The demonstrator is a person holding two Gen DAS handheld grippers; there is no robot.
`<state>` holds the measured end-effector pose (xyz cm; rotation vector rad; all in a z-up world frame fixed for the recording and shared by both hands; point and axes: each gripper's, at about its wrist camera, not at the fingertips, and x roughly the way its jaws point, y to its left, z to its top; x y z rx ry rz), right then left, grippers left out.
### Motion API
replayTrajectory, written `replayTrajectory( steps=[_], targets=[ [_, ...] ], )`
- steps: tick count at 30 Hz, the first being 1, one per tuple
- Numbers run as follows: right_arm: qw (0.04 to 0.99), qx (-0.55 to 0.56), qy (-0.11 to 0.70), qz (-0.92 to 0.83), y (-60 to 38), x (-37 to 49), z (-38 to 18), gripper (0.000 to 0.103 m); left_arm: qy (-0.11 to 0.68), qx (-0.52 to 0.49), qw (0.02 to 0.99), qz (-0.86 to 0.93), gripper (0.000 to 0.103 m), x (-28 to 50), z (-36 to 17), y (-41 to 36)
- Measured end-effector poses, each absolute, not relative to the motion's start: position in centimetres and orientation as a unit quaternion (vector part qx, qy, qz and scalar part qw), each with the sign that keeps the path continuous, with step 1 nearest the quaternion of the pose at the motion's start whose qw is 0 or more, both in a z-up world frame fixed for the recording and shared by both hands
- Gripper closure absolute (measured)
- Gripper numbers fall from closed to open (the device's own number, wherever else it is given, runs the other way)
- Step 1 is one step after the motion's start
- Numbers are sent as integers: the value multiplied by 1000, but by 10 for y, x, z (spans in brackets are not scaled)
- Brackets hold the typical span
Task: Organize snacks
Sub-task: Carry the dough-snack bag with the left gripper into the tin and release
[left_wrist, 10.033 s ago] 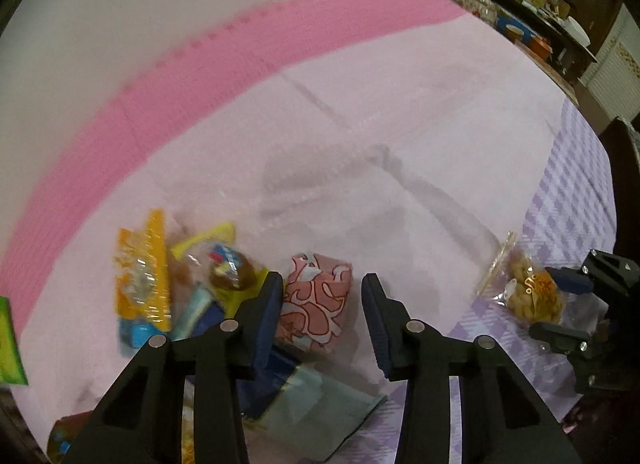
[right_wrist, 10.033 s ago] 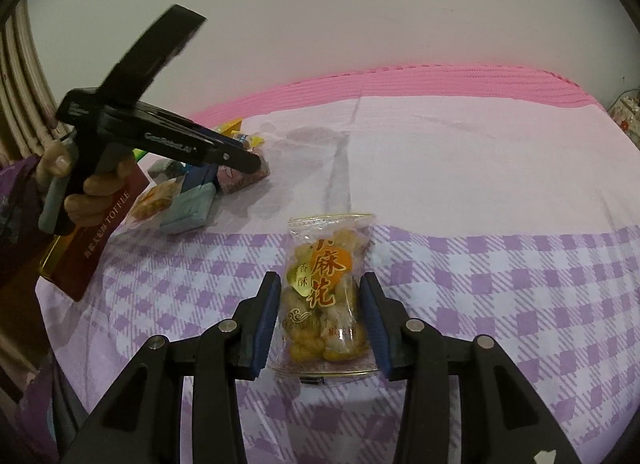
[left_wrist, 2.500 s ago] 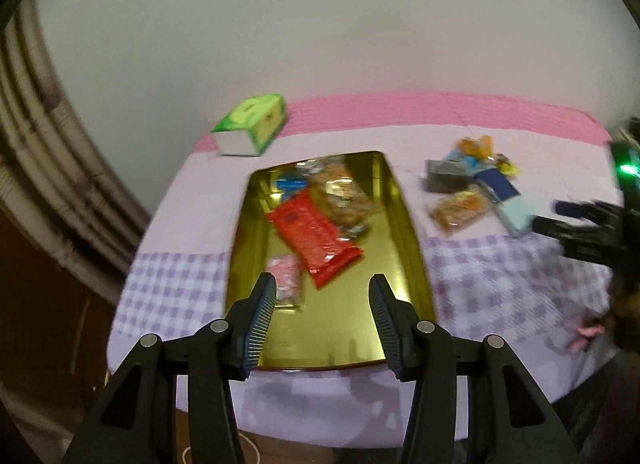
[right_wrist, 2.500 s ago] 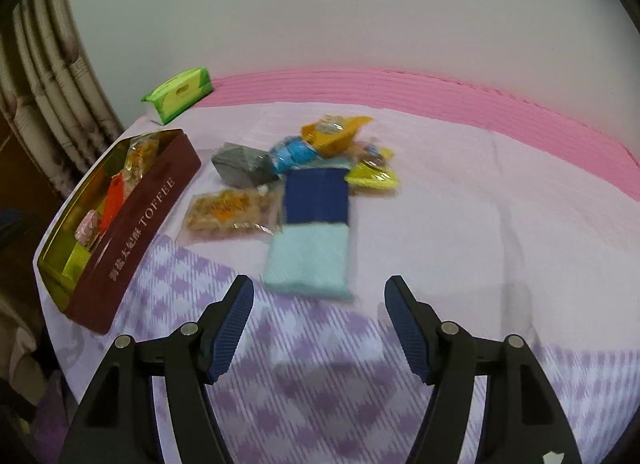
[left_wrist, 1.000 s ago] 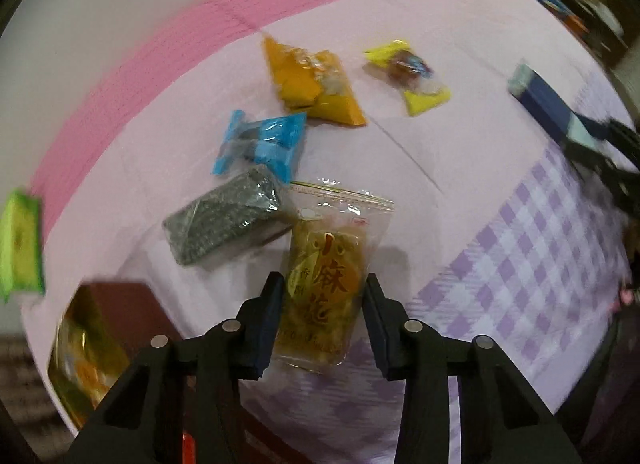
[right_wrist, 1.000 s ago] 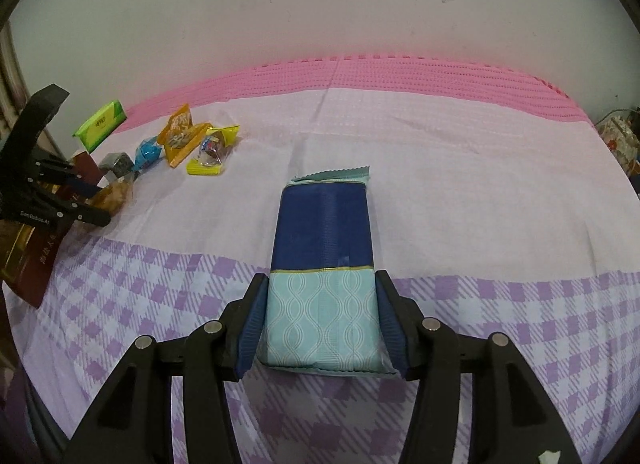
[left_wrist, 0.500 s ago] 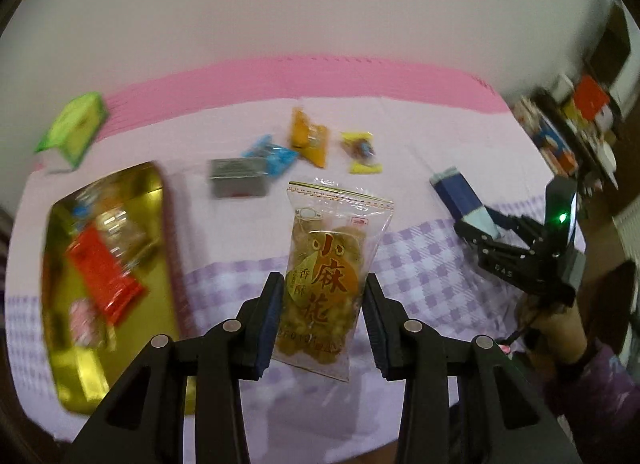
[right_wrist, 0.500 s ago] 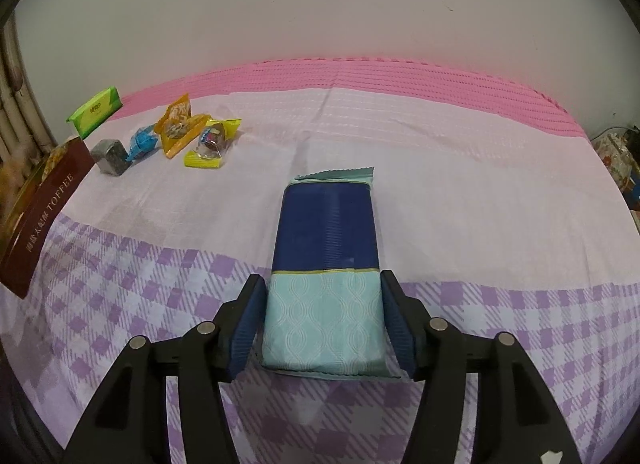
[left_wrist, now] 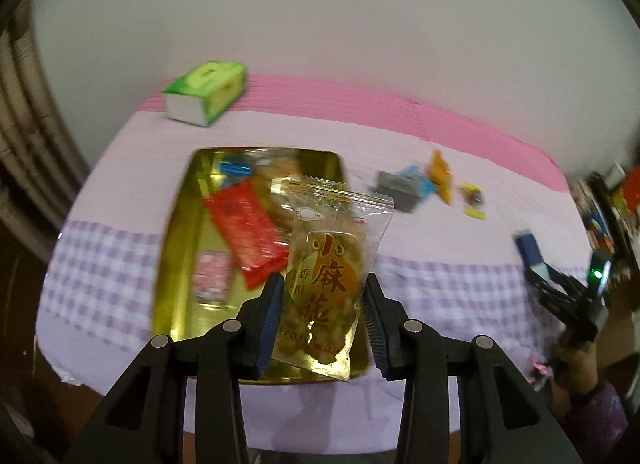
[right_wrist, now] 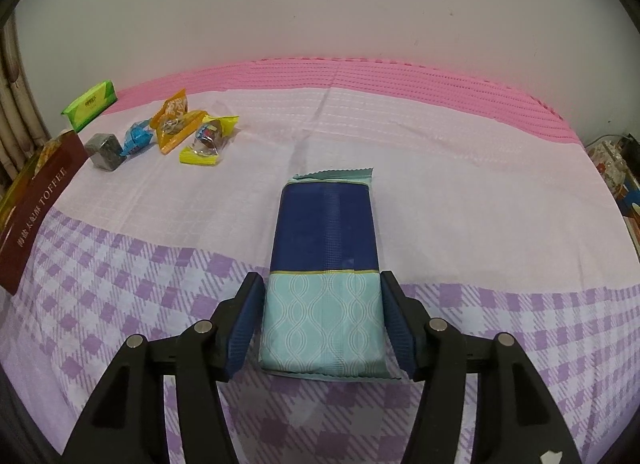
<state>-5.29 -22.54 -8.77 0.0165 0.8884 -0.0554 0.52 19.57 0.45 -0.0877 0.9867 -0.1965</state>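
The left gripper [left_wrist: 323, 320] holds a clear snack bag [left_wrist: 328, 272] of golden twists pinched between its jaws, raised above the near end of a gold tin [left_wrist: 176, 240]. Inside the tin lie a red packet [left_wrist: 246, 230], a small pink packet [left_wrist: 211, 276] and other blurred snacks. A green tissue pack [left_wrist: 206, 93] sits beyond the tin on the pink cloth [left_wrist: 360, 152].

The right gripper [right_wrist: 322, 328] grips a blue-and-teal packet [right_wrist: 324, 280] between its jaws, above the purple-checked part of the cloth. To the far left, near the tin's maroon side, lie a grey packet [right_wrist: 105, 151], a blue candy [right_wrist: 138, 138], an orange packet [right_wrist: 176, 122] and a yellow candy [right_wrist: 208, 140], close together.
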Motion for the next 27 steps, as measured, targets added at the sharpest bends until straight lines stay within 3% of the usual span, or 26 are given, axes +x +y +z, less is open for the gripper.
replayTrajectory(
  steps=[27],
  targets=[
    [903, 7, 430, -28, -226, -53, -88, 47, 484, -19, 874, -48, 63, 16, -27, 222]
  ],
)
